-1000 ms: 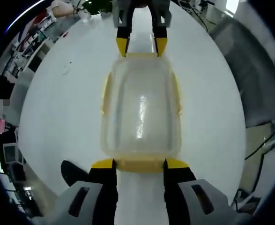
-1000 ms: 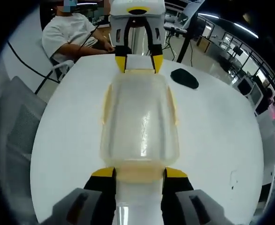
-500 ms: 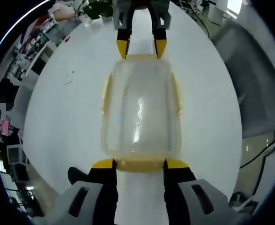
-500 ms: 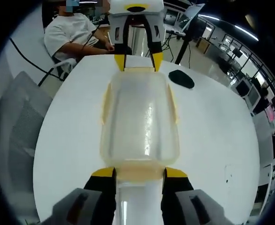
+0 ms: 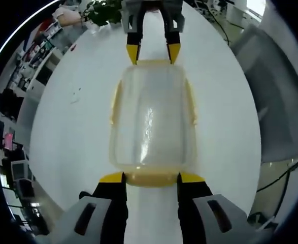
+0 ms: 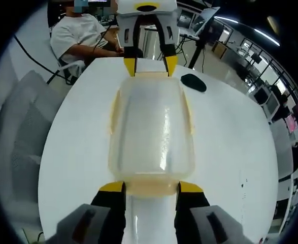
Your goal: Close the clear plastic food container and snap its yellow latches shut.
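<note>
Container (image 5: 153, 119) unmoved between both grippers.

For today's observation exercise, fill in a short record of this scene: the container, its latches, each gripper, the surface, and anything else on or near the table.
container: clear plastic food container, lid on, lying on the table between the two grippers
latches: yellow latches along its long sides and at both ends
left gripper: left gripper open, tips either side of the near end latch
right gripper: right gripper open, tips flanking the opposite end latch
surface: round white table
other item: black object on the table
nearby: seated person in a white shirt; grey chair
</note>
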